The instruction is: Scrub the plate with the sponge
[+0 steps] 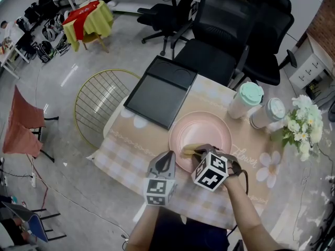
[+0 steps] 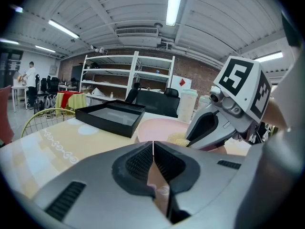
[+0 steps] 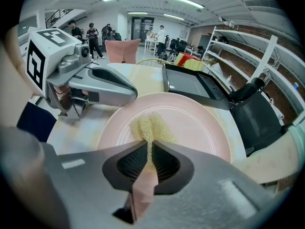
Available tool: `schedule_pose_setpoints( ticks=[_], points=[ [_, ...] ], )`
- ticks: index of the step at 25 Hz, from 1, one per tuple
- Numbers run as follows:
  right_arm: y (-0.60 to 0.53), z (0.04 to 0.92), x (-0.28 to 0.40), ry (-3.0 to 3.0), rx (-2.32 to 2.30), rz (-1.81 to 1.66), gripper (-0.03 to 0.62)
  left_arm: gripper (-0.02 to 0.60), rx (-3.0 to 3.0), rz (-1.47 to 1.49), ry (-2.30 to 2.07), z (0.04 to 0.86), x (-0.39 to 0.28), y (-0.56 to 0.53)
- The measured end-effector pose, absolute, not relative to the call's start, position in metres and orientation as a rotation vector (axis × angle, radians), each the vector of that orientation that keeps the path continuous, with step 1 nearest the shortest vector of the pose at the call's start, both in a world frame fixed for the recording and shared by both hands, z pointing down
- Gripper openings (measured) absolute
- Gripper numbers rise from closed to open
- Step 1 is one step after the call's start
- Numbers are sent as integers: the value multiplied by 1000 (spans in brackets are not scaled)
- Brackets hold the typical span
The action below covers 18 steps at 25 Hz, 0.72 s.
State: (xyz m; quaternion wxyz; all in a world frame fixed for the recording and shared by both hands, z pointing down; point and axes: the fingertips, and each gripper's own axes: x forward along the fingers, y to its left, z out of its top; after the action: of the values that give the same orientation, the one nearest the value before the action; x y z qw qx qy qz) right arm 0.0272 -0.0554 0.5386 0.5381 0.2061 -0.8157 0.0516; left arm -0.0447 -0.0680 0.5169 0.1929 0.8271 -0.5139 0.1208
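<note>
The yellow sponge (image 3: pixel 149 125) lies pressed on the near half of the pink plate (image 3: pixel 200 123). It is pinched in the closed fingers of the right gripper (image 3: pixel 149 149), with a narrow fold squeezed between them so the rest spreads flat on the glaze, a hold that looks suited to scrubbing. The left gripper (image 2: pixel 153 149) has its fingers shut on nothing, tips at the plate's left rim, seemingly placed to stop the plate sliding; contact cannot be confirmed. A black tray (image 1: pixel 159 90) sits beyond the plate, with two lidded cups (image 1: pixel 245 99) and white flowers (image 1: pixel 302 122) to the plate's right. All stand clear of the plate on the cloth-covered worktop (image 1: pixel 131 140). No suds are visible.
</note>
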Motion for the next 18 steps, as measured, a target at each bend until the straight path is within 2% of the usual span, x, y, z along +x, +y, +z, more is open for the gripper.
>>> schedule_pose_setpoints(
  ticks=[18],
  points=[
    [-33, 538, 25, -1968, 457, 200, 31, 14, 2324, 349, -1443, 514, -45, -68]
  ],
)
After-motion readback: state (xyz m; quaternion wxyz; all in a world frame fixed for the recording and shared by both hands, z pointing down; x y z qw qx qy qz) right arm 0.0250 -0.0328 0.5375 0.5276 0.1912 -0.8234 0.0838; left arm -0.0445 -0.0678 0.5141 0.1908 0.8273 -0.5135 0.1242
